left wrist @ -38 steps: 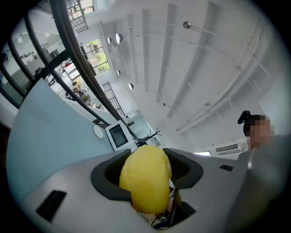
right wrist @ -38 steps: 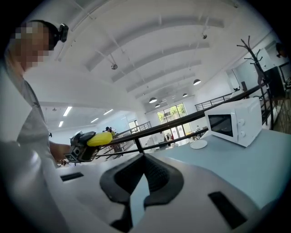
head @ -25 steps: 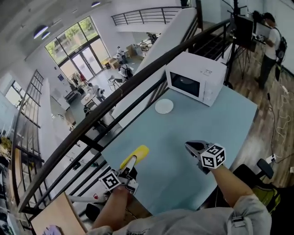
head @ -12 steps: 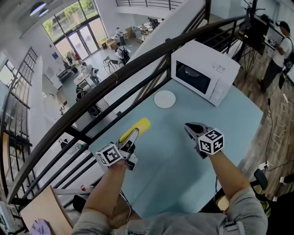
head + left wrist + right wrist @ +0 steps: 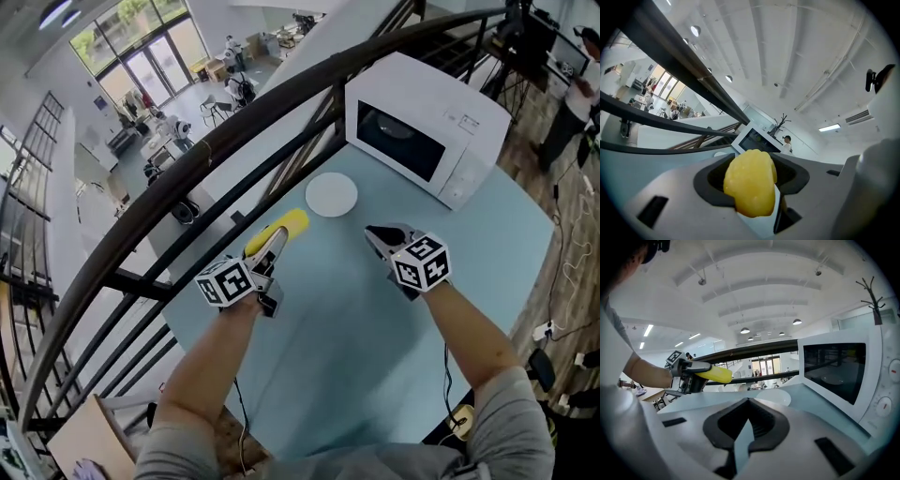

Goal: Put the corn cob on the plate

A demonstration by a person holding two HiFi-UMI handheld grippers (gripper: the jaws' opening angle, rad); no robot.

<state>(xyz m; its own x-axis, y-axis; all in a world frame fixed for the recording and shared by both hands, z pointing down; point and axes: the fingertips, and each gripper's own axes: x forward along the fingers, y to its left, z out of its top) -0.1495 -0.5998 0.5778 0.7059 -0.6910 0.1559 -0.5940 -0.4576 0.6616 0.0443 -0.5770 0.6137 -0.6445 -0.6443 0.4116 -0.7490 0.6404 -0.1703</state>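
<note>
Corn cob [image 5: 750,180] sat clamped in my left gripper [image 5: 274,244], its yellow end poking out past the jaw tips, up off the pale blue table [image 5: 356,337]. My right gripper [image 5: 380,236] hovered alongside over the table, jaws together with nothing between them. Just beyond the cob lay the white plate [image 5: 331,195]. Behind that stood the white microwave [image 5: 427,141], door closed, beside the dark railing [image 5: 262,117]
</note>
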